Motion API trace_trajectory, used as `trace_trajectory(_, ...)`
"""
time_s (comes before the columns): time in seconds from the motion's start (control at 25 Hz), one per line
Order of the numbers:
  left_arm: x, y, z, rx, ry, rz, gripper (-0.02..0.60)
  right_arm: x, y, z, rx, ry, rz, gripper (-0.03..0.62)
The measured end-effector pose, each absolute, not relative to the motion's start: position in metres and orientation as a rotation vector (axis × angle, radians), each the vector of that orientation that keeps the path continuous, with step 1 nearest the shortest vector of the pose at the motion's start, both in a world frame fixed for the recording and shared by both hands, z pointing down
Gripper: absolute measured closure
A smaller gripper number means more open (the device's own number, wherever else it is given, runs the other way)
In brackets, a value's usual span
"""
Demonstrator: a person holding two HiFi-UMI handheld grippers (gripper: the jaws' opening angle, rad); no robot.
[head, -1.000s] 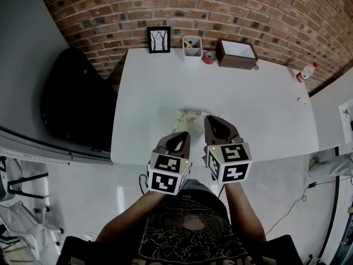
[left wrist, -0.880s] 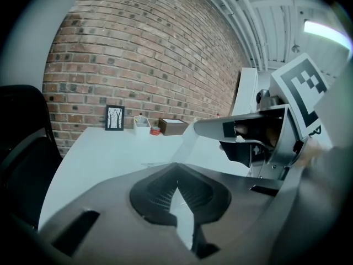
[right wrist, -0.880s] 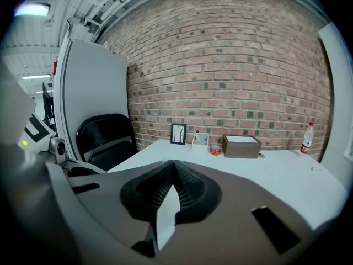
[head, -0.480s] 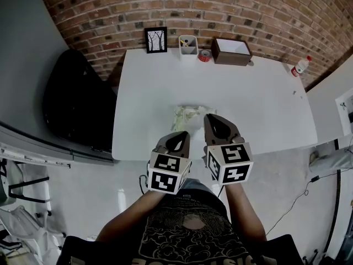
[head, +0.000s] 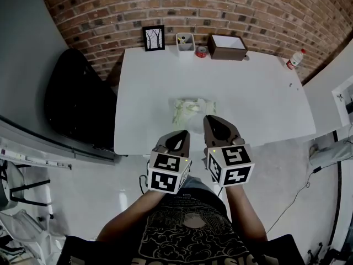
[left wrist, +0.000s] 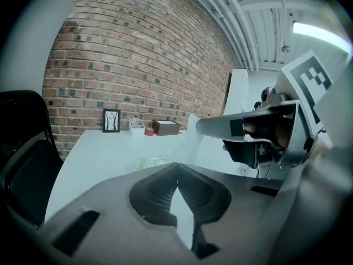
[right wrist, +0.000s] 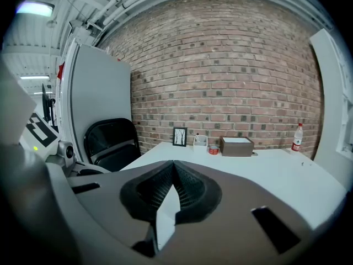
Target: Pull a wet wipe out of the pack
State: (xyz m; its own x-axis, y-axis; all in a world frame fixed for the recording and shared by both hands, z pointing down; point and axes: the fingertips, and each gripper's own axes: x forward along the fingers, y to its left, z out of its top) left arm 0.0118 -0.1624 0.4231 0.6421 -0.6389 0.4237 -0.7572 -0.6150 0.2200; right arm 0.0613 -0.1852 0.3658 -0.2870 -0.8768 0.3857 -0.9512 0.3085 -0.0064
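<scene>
The wet wipe pack [head: 193, 110] is a pale green-white soft packet lying flat near the middle of the white table [head: 259, 98]. In the left gripper view the pack [left wrist: 148, 162] shows just beyond the jaw tips. My left gripper [head: 180, 136] [left wrist: 176, 165] hovers at the table's near edge, shut with nothing in it. My right gripper [head: 216, 121] [right wrist: 173, 164] is beside it, a little closer to the pack, also shut on nothing. The right gripper's own jaws hide the pack in its view. Neither gripper touches the pack.
Along the table's far edge by the brick wall stand a framed tree picture [head: 154, 37], a white holder [head: 185, 40], a red tape roll [head: 202, 51] and a brown box [head: 226, 46]. A water bottle [head: 293, 59] stands at the far right corner. A black chair [head: 77, 101] is left of the table.
The table and pack have slid slightly up and away in the head view. Both grippers stay together, shut, in the same place.
</scene>
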Motion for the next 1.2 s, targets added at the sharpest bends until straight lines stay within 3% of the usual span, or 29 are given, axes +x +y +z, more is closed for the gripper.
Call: trace_trajectory(1.2, -0.010, -0.101, 0.404, 2.533, -1.155, 0.326, 0.572, 0.024, -0.094, 0.392, 1.624, -2.238, 0.354, 0.579)
